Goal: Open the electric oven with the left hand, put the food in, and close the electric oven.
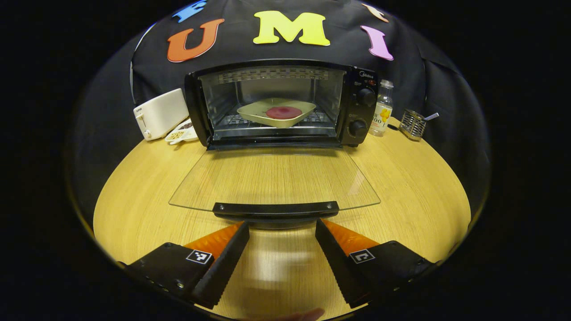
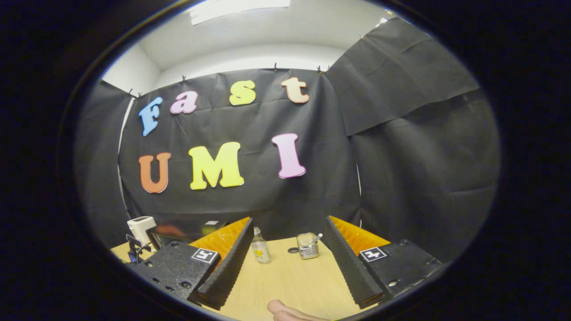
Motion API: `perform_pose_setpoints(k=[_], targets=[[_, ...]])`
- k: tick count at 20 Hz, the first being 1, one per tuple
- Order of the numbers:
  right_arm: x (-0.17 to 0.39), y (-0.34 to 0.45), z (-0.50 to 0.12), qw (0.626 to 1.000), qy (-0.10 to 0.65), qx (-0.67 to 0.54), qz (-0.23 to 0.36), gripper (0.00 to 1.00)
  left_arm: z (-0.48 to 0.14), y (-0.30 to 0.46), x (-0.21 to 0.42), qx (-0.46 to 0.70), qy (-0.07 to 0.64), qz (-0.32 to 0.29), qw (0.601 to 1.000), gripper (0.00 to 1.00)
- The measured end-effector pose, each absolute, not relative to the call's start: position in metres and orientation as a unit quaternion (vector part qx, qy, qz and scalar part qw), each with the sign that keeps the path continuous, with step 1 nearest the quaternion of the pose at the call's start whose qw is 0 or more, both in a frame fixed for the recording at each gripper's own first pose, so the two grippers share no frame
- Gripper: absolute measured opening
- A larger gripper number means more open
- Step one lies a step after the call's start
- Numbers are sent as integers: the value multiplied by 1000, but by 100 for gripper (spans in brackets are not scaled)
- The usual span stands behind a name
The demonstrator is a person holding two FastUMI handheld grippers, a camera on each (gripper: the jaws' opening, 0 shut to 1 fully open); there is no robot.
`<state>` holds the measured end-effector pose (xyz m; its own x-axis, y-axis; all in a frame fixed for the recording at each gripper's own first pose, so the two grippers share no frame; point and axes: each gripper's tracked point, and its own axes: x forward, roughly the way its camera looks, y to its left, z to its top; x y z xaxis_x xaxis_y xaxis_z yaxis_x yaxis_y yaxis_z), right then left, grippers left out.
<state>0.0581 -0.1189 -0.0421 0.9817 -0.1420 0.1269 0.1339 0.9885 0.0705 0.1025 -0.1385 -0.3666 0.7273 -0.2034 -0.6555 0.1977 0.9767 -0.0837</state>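
Two grippers, both with fingers spread wide and nothing between them. Left gripper [image 1: 282, 232]: low over the near part of the wooden table [image 1: 415, 178], fingertips just short of the black handle [image 1: 275, 208] of the oven door [image 1: 274, 178], not touching it. Right gripper [image 2: 287, 227]: raised and aimed at the booth's back wall, table edge below it.

Electric oven [image 1: 285, 104]: black, at the far middle of the table, door dropped fully open and lying flat toward the near edge, glass panel level over the wood. Inside, on the wire rack: one pale tray [image 1: 276, 112] carrying a round dark-red piece of food [image 1: 284, 112]. Two control knobs on the oven's right panel.

Left of the oven, at the far left edge: white toaster [image 1: 160, 113], and a small white dish of seeds [image 1: 180, 133] just in front of it. Right of the oven: clear bottle [image 1: 382, 109] with a yellow label, touching or just beside the oven's side; farther right, a wire holder [image 1: 412, 125] with a utensil in it.
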Motion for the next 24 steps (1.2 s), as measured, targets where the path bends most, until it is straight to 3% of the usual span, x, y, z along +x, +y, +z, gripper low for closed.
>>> perform_pose_setpoints(k=[9,10,16,17,19,20,21,24], targets=[[29,-120,-38,994,-77,29,-69,96,-358,-139,104,-12,359,-108,927,95],[26,-120,-38,994,-77,29,-68,100,-356,-139,104,-12,358,-108,927,95],[11,-119,-41,994,-82,27,-60,96,-334,-137,112,-10,333,-108,937,95],[11,-120,-43,995,-81,24,-61,100,-332,-136,113,-10,332,-107,937,95],[11,-123,-49,995,-71,17,-65,95,-324,-137,116,-5,323,-107,940,95],[9,-123,-49,995,-70,17,-63,100,-321,-136,117,-3,320,-108,941,95],[8,-122,-48,995,-71,18,-61,96,-317,-137,119,-2,317,-108,942,95],[3,-124,-49,995,-71,19,-61,100,-302,-138,128,5,304,-109,946,95]])
